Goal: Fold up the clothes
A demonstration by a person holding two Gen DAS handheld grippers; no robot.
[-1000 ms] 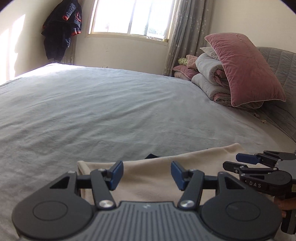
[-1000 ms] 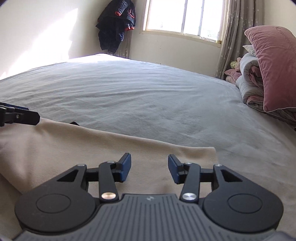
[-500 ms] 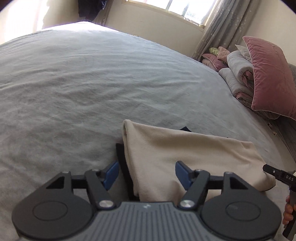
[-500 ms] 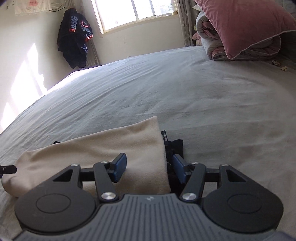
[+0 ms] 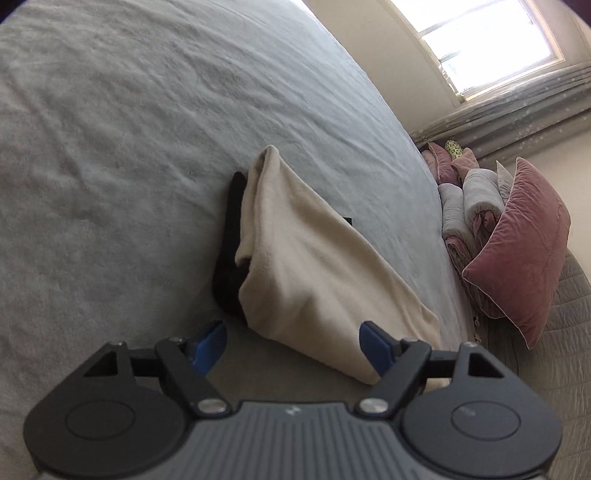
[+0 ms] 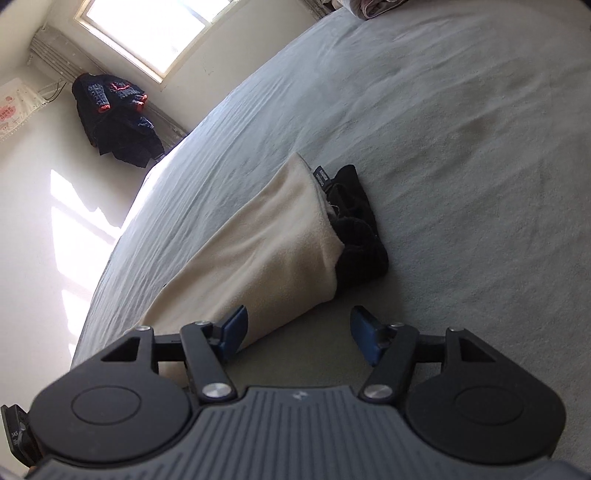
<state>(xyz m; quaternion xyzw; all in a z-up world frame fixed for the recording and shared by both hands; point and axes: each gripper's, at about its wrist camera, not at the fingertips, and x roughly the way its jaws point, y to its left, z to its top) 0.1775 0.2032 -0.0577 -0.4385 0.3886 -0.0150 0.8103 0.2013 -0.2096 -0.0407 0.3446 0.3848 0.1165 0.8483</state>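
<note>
Both tools apart, nothing between their jaws.
Left tool and right tool, jaws just widened, sit just short of cream garment folded over black cloth on bed.

Two grippers are counted, one in each wrist view: the left gripper and the right gripper, each with two blue-padded fingers. One cream garment is seen lying on the one grey bed, with one black garment showing from beneath it. One window is counted on the far wall, and one grey curtain beside it. One large pink pillow is seen at the far right, with at least two smaller pink cushions behind it and a stack of rolled bedding whose pieces cannot be counted. One dark jacket is seen hanging at the far left.
</note>
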